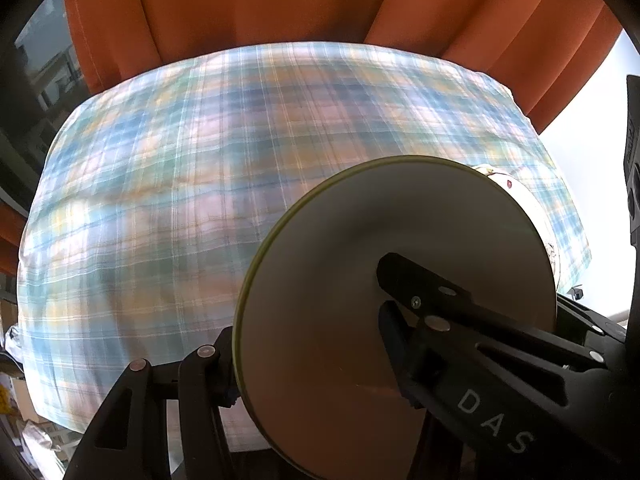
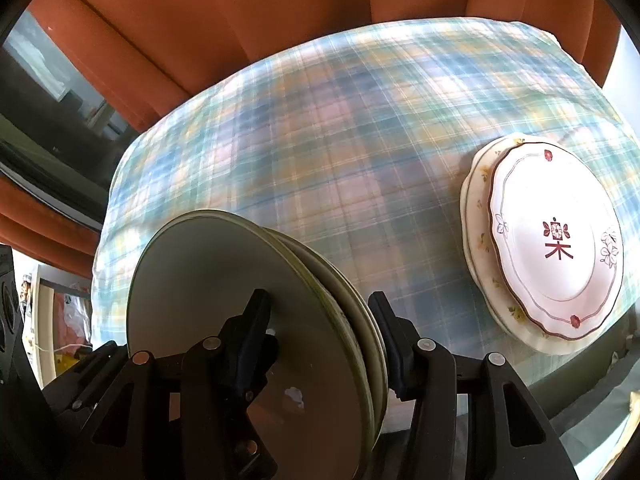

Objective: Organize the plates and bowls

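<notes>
My left gripper [image 1: 316, 332] is shut on a pale plate with a green rim [image 1: 380, 240], held on edge above the plaid cloth. My right gripper [image 2: 320, 304] is shut on a small stack of grey-green plates [image 2: 224, 280], also held on edge. In the right wrist view a white scalloped plate with a red character [image 2: 560, 248] lies on a cream floral plate [image 2: 476, 216] at the table's right side. A sliver of that stack [image 1: 516, 192] peeks out behind the held plate in the left wrist view.
The table is covered by a blue, green and pink plaid cloth [image 2: 340, 140]. Orange curtains [image 1: 280, 4] hang behind it. A dark window frame [image 2: 48, 148] is at the left, clutter [image 1: 28, 420] on the floor below.
</notes>
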